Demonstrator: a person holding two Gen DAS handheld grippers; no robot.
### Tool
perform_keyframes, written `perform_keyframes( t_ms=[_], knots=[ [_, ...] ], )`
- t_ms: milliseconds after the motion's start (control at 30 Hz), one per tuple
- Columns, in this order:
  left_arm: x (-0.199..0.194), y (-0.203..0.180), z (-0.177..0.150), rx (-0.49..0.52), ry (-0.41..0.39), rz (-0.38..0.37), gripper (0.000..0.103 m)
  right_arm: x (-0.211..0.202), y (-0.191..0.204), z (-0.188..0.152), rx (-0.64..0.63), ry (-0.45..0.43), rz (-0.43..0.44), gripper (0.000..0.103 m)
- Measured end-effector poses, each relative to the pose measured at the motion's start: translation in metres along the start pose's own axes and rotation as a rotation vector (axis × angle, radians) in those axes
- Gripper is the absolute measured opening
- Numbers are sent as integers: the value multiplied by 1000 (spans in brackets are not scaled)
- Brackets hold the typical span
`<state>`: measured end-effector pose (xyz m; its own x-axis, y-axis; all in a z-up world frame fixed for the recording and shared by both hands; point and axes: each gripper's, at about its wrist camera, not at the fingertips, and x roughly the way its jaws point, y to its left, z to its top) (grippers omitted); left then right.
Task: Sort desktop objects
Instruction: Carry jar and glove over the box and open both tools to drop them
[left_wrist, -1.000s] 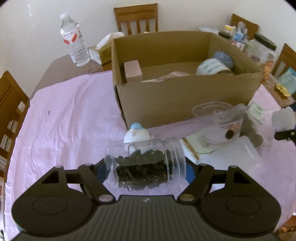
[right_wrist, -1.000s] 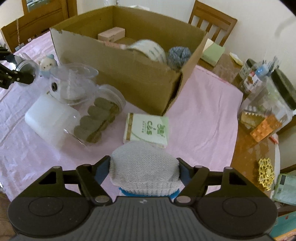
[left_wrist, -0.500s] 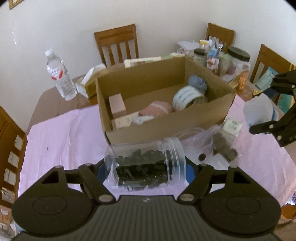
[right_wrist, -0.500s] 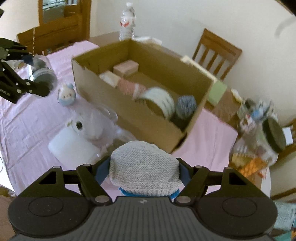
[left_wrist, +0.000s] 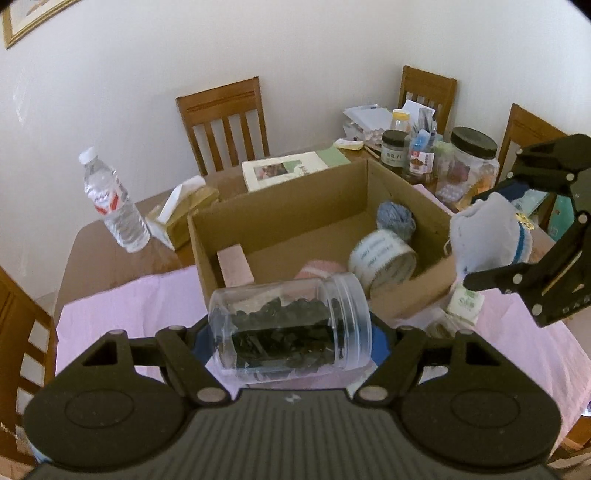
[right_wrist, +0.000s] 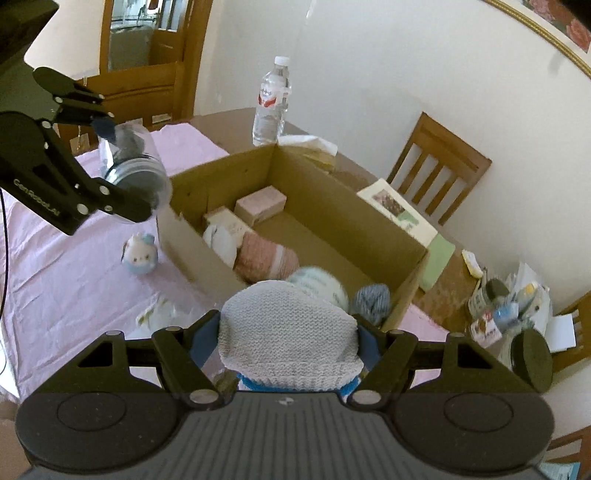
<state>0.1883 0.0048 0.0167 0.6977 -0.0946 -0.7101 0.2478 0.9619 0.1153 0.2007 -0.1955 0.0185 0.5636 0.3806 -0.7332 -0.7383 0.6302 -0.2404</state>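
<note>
Left wrist view: your left gripper is clamped on the clear jar, which lies on its side between the fingers, dark contents settled low, lid end pointing right. You hold it raised, just short of the cardboard box's near wall; I judge that height is there to clear the rim before release. Inside the box: pink block at the near left corner, tape roll and grey yarn ball toward the right wall. Your right gripper shows beyond the box's right wall, closed on the knitted item.

Right wrist view: your right gripper squeezes the knitted item across its width, blue trim underneath, poised above the box's near right corner, probably so it drops beside the yarn ball. A small plush toy sits outside the box's left wall, not yet sorted.
</note>
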Motion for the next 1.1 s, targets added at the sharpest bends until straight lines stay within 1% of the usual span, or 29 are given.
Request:
perform_keyframes(
  t_ms=[200,500,667,733,767,800,833,933,1000,1100],
  knots=[
    [18,6,22,20,-1,-21,77,12,-11,20,-17,-15,5,79],
    [51,16,55,50,-12,-10,77,42,-38,50,-28,-11,6,79],
    [71,22,70,47,-10,-10,77,62,-50,63,-35,-9,-7,79],
    [80,26,74,38,-5,-10,78,72,-52,68,-47,-4,-27,79],
    [84,28,76,25,-4,-7,80,77,-53,71,-48,-2,-38,80],
    [87,30,77,11,-2,-10,86,81,-54,72,-45,-2,-47,85],
    [88,31,78,6,-3,-18,88,84,-55,73,-40,0,-50,91],
    [92,31,79,21,2,-15,89,86,-58,73,-23,-24,-42,100],
    [92,30,78,27,11,-8,90,86,-58,72,-18,-23,-34,101],
    [89,30,78,24,27,-21,91,87,-59,71,-15,-7,-35,101]
  ],
)
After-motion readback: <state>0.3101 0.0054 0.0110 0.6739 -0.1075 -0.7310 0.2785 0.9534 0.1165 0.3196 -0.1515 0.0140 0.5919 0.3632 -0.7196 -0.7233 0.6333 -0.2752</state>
